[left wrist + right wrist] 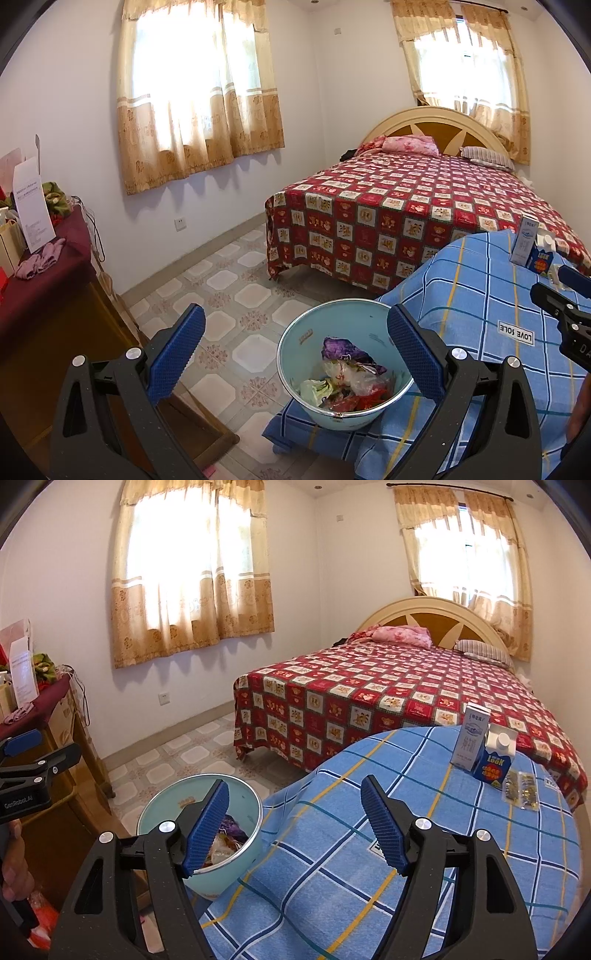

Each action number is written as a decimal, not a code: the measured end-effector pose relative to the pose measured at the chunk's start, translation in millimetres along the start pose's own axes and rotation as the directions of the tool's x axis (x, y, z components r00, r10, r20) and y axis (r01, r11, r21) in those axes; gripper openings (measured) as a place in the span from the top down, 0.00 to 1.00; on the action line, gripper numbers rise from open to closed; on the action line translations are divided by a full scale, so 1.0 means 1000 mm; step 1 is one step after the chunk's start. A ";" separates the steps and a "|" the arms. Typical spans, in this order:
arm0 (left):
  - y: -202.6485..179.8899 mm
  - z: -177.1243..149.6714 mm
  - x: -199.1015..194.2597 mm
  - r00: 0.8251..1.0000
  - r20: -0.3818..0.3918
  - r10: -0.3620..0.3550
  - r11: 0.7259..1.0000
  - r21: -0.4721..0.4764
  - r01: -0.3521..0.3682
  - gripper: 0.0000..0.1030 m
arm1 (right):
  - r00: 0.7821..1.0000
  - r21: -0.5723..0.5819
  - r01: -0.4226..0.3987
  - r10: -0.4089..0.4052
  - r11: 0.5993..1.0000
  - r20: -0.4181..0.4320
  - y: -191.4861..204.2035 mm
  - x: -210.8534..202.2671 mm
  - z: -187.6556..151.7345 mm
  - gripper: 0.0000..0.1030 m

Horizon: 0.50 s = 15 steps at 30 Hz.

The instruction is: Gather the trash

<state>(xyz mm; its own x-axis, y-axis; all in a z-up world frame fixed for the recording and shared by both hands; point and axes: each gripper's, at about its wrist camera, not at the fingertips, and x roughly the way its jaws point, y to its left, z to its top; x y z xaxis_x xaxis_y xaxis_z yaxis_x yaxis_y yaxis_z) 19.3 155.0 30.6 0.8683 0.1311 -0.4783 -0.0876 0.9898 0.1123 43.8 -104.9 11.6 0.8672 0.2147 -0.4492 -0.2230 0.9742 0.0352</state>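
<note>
While both grippers hang wide and empty, the cartons [484,749] stand at the table's far right edge, ahead-right of the right gripper [295,827]; the bin [343,365] sits below the left gripper [295,354].

a bed [388,701] in a red patterned cover is standing under a curtained window [469,557], a pink pillow [402,634] lying at its headboard [432,622]. a maroon-draped cabinet [44,273] is standing against the left wall.
</note>
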 end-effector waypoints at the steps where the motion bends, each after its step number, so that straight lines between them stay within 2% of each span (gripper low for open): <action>1: 0.001 0.000 0.001 1.000 -0.001 0.000 1.000 -0.002 0.000 0.06 | 1.000 -0.001 0.000 0.000 1.000 0.000 0.000 0.000 0.000 0.29; 15: 0.000 -0.003 0.008 1.000 -0.021 0.013 1.000 0.006 -0.013 0.06 | 1.000 -0.004 0.004 -0.004 1.000 0.000 0.002 0.001 0.000 0.25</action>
<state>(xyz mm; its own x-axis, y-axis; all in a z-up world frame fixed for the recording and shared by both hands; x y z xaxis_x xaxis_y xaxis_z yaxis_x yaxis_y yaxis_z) 24.4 156.7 24.2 0.8565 0.1455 -0.4952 -0.0960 0.9876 0.1242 44.2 -102.5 10.8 0.8679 0.2111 -0.4496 -0.2214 0.9747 0.0302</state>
